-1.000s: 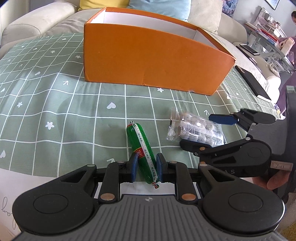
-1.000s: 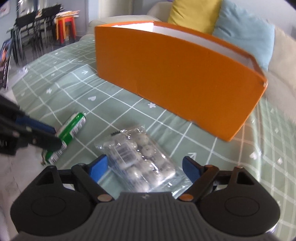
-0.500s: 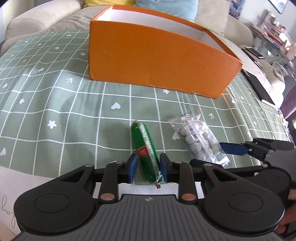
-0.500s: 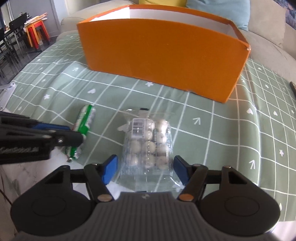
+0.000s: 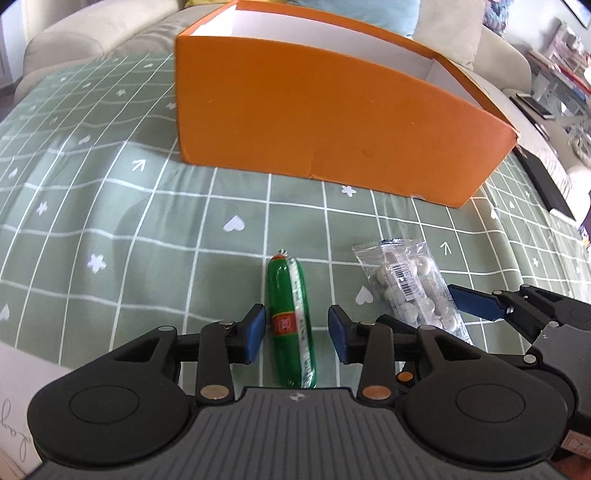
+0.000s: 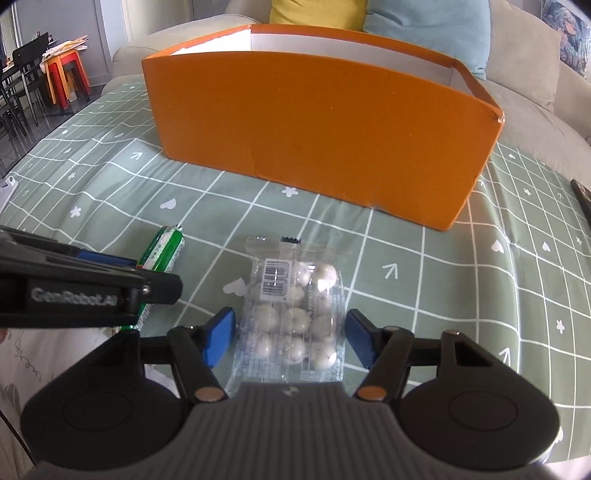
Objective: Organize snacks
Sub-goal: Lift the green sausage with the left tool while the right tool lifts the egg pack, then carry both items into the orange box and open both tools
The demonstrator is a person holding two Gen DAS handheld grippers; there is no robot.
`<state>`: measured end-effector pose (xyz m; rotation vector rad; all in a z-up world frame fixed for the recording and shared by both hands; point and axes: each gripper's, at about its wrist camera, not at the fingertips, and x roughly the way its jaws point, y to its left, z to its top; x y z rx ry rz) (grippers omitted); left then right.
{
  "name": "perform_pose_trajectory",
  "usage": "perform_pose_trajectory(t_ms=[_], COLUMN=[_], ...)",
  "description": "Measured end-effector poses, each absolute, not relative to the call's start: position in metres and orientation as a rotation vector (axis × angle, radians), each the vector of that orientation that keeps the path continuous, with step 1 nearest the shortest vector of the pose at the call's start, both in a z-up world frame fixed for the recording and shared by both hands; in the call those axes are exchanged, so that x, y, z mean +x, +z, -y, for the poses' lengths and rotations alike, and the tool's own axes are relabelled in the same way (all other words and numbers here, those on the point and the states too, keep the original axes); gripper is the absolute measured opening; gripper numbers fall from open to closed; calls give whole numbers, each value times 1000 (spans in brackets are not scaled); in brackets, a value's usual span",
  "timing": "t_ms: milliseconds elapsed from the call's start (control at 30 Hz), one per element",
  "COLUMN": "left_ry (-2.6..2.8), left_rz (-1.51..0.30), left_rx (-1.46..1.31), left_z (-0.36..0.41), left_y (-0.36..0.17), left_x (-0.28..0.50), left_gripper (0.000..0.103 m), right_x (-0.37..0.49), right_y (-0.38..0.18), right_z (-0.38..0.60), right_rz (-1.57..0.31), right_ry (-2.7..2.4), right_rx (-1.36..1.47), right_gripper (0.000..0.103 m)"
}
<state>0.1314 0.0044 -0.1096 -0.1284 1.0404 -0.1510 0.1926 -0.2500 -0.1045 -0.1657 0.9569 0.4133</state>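
Observation:
A green sausage stick [image 5: 291, 314] lies on the green checked cloth between the blue pads of my left gripper [image 5: 296, 334]. Its jaws are opening, and a gap shows on each side of the sausage. To its right lies a clear bag of white round candies [image 6: 291, 314], also seen in the left wrist view [image 5: 410, 288]. My right gripper [image 6: 290, 341] straddles the bag's near half. Its jaws are closing, and the pads stand just off the wrapper's edges. The orange box [image 6: 314, 118] stands open-topped behind both snacks, its white inside showing.
The cloth [image 5: 110, 221] covers a low table whose near edge lies under the grippers. A beige sofa with yellow and blue cushions [image 6: 424, 22] runs behind the box. A dark flat object [image 5: 546, 184] lies at the cloth's right edge. Chairs and stools [image 6: 62, 77] stand far left.
The left jaws have parted off the sausage, which stays lying on the cloth. The right jaws have narrowed around the candy bag, and that gripper has rolled square to the box.

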Motion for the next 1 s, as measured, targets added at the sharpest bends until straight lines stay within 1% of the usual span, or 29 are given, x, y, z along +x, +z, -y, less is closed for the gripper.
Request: perform_pose_trajectory(t_ms=[67, 100, 133, 200, 400, 600, 1000], left_ry=[-150, -149, -148, -146, -147, -148, -163], left_rz=[-1037, -1033, -1029, -1022, -1009, -968, -872], left_rx=[-92, -76, -59, -34, -64, -75, -59], left_z=[1, 2, 4, 4, -1, -2, -2], left_y=[-110, -110, -110, -110, -107, -94, -40], left_x=[131, 131, 130, 129, 124, 117, 118], left_gripper=[45, 39, 31, 27, 26, 26, 26], right_x=[192, 191, 190, 188, 185, 180, 177], right_y=[-104, -104, -103, -103, -100, -93, -32], right_z=[250, 250, 250, 252, 255, 261, 271], right_rz=[-947, -944, -942, -939, -947, -939, -770], right_ry=[419, 421, 421, 419, 404, 399, 399], right_rx=[-175, -179, -180, -177, -163, -130, -109], right_gripper=[57, 57, 57, 56, 51, 50, 50])
